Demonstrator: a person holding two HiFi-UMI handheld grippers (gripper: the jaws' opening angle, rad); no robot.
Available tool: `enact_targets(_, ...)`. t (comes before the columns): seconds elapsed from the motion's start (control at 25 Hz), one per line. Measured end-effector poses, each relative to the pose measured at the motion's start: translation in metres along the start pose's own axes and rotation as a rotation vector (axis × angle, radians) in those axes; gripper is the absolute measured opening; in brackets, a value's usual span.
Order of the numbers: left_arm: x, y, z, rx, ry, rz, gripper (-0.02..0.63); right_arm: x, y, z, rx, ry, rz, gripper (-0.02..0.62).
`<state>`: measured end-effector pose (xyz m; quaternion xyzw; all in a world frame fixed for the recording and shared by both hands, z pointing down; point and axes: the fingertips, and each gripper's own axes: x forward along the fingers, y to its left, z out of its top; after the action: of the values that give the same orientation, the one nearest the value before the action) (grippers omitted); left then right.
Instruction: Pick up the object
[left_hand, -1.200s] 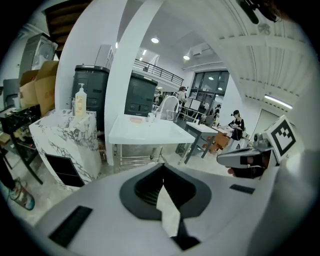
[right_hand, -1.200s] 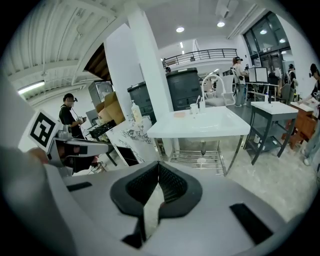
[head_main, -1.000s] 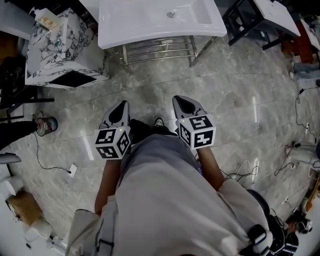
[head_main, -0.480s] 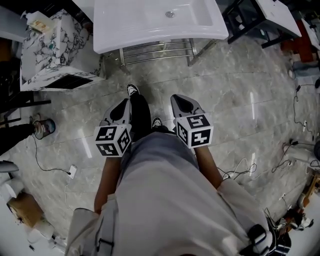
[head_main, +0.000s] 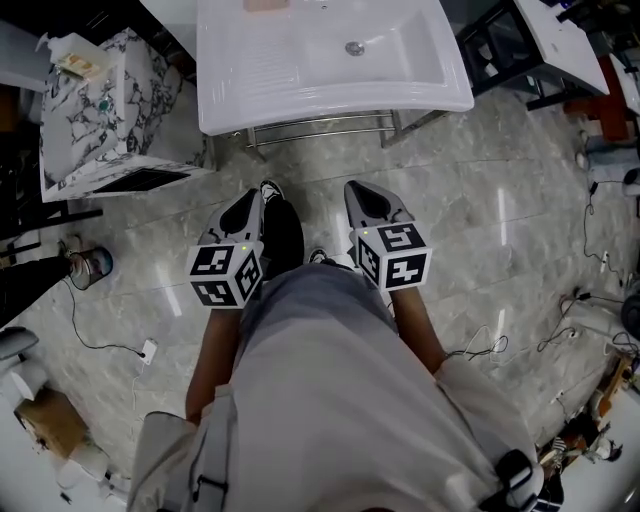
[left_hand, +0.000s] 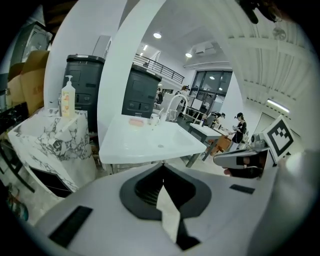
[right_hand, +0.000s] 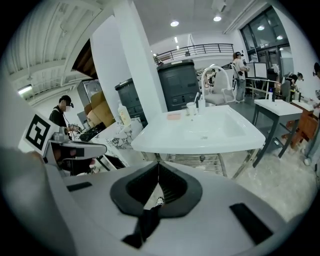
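The head view's top edge cuts off the washbasin and a pinkish thing on it, too small to identify. The left gripper and the person's leg hide most of one shoe.

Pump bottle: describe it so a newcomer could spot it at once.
Start at the big white sink. Left of it stands a marble-patterned cabinet. The pump bottle stands upright on top: pale, orange label, the only pump-topped thing around.
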<state>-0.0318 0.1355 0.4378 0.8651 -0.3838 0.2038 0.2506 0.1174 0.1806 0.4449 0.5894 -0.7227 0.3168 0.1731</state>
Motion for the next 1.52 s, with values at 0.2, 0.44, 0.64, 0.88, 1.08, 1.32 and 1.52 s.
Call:
enact_targets(0.2, 0.02, 0.031, 0.033, 0.007, 0.002, -0.004, 0.003, 0.035, 0.004, 0.031, 0.002, 0.011, 0.003, 0.011)
enact_targets(0.44, 0.042, 0.061, 0.066, 0.013, -0.002, -0.02, 0.003, 0.071, 0.012, 0.071, -0.004, 0.004, 0.006, 0.011)
enact_targets(0.64, 0.052, 0.081, 0.092, 0.007, -0.023, -0.026, 0.003, 0.091, 0.019, 0.098, -0.027, -0.005, 0.015, 0.011)
enact_targets(0.88, 0.057, 0.101, 0.113, 0.004, -0.042, -0.027, 0.003, 0.111, 0.029, 0.122, -0.05, -0.019, 0.021, 0.011)
enact_targets(1.08, 0.06, 0.119, 0.12, -0.008, -0.046, -0.027, 0.003, 0.13, 0.041, 0.137, -0.073, -0.029, 0.037, 0.011)
enact_targets(1.32, 0.072, 0.136, 0.128, 0.016, -0.053, -0.052, 0.003, 0.148, 0.05, 0.148, -0.097, -0.026, 0.026, 0.011)
enact_targets(1.52, 0.082, 0.139, 0.137, 0.02, -0.062, -0.089, 0.003, 0.154, 0.049, 0.155, -0.099, -0.026, -0.005, 0.011)
